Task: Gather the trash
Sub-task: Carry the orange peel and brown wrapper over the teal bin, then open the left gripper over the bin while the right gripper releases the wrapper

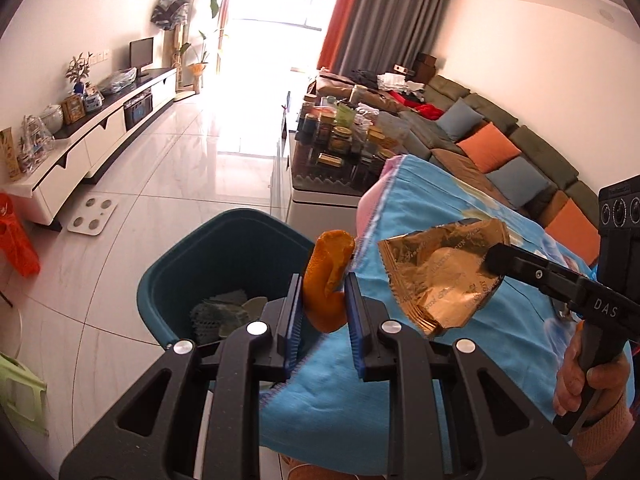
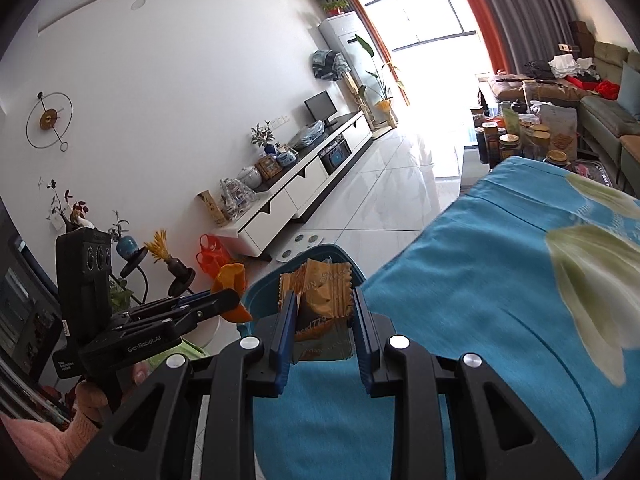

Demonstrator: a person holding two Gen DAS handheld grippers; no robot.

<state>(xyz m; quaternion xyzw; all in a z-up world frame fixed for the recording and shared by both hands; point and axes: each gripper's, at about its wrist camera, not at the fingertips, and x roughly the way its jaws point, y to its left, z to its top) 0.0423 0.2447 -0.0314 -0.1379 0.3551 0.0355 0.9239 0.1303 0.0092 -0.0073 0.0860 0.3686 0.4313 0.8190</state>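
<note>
My left gripper [image 1: 323, 312] is shut on a curled piece of orange peel [image 1: 327, 276], held at the near rim of a teal trash bin [image 1: 188, 264] that stands on the floor. Grey-green scraps [image 1: 224, 312] lie in the bin. My right gripper [image 2: 324, 320] is shut on a crinkled gold snack wrapper [image 2: 324, 292], above the edge of the blue cloth [image 2: 480, 280] and just short of the bin [image 2: 336, 252]. In the left wrist view the right gripper [image 1: 490, 262] comes in from the right with the wrapper [image 1: 436, 276]. The right wrist view shows the left gripper [image 2: 236, 300] with the peel [image 2: 230, 276].
A blue flowered cloth [image 1: 420, 360] covers the surface beside the bin. Beyond it a low table [image 1: 320, 188] crowded with jars [image 1: 340, 136] stands before a long sofa [image 1: 500, 140]. A white TV cabinet [image 1: 100, 132] lines the left wall. A bathroom scale [image 1: 92, 214] lies on the tiled floor.
</note>
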